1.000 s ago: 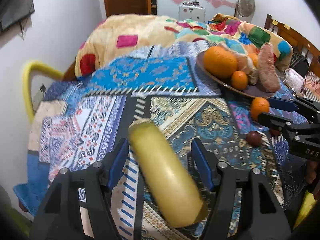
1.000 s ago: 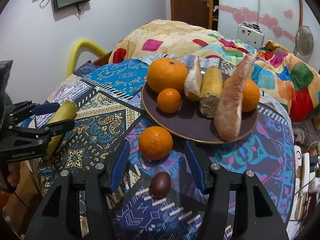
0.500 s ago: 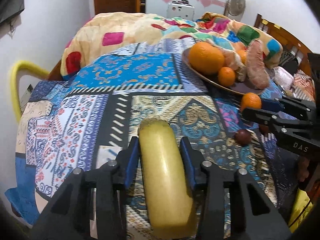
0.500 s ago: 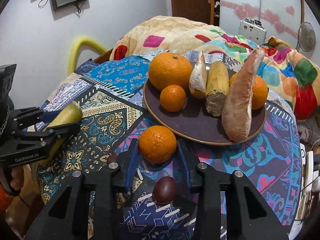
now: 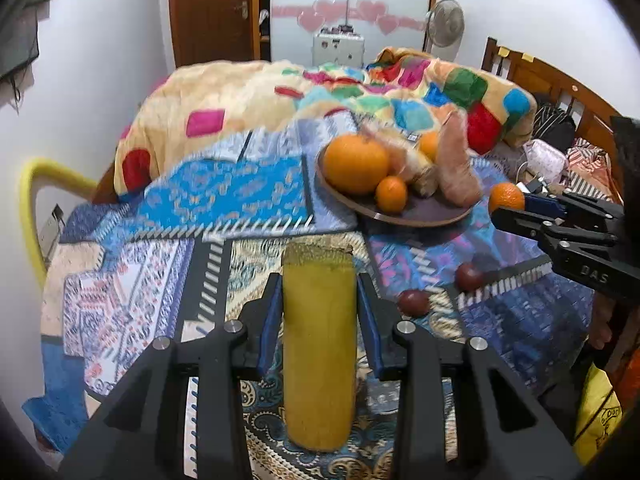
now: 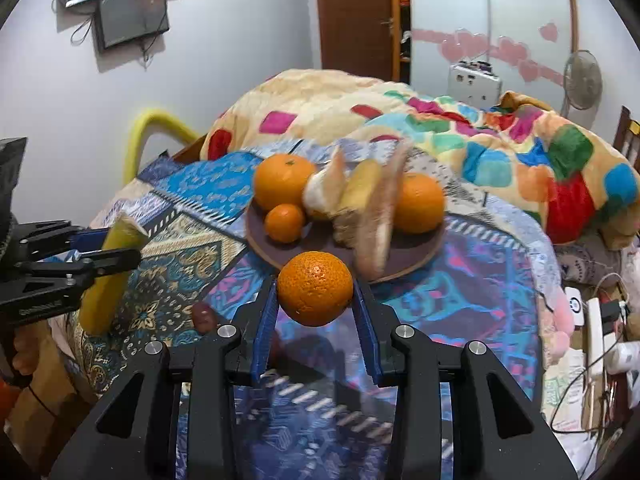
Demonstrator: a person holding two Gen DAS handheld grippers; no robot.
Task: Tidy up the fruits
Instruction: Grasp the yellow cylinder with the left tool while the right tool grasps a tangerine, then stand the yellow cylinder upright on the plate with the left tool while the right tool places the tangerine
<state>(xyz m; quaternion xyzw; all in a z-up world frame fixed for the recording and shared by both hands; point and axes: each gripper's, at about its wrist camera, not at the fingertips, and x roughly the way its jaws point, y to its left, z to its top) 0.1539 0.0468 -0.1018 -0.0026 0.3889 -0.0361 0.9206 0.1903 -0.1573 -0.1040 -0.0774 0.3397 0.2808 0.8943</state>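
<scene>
My left gripper (image 5: pixel 319 312) is shut on a long yellow fruit (image 5: pixel 319 344) and holds it above the patterned cloth. It also shows in the right wrist view (image 6: pixel 108 276). My right gripper (image 6: pixel 315 308) is shut on an orange (image 6: pixel 315 294), lifted just in front of the brown plate (image 6: pixel 424 248). The orange also shows in the left wrist view (image 5: pixel 506 198). The plate (image 5: pixel 424 212) holds two large oranges, a small orange (image 6: pixel 285 223) and several long pale pieces. Two dark round fruits (image 5: pixel 414 302) (image 5: pixel 470 277) lie on the cloth.
The patterned cloth (image 5: pixel 168 264) covers a bed-like surface. A bright quilt (image 6: pixel 500 148) is heaped behind the plate. A yellow curved bar (image 5: pixel 36 184) stands at the left wall. Cables and a power strip (image 6: pixel 596 332) lie at the right.
Both grippers have closed on their fruit and lifted: the left on the yellow fruit, the right on the orange, which has risen off the cloth toward the plate.
</scene>
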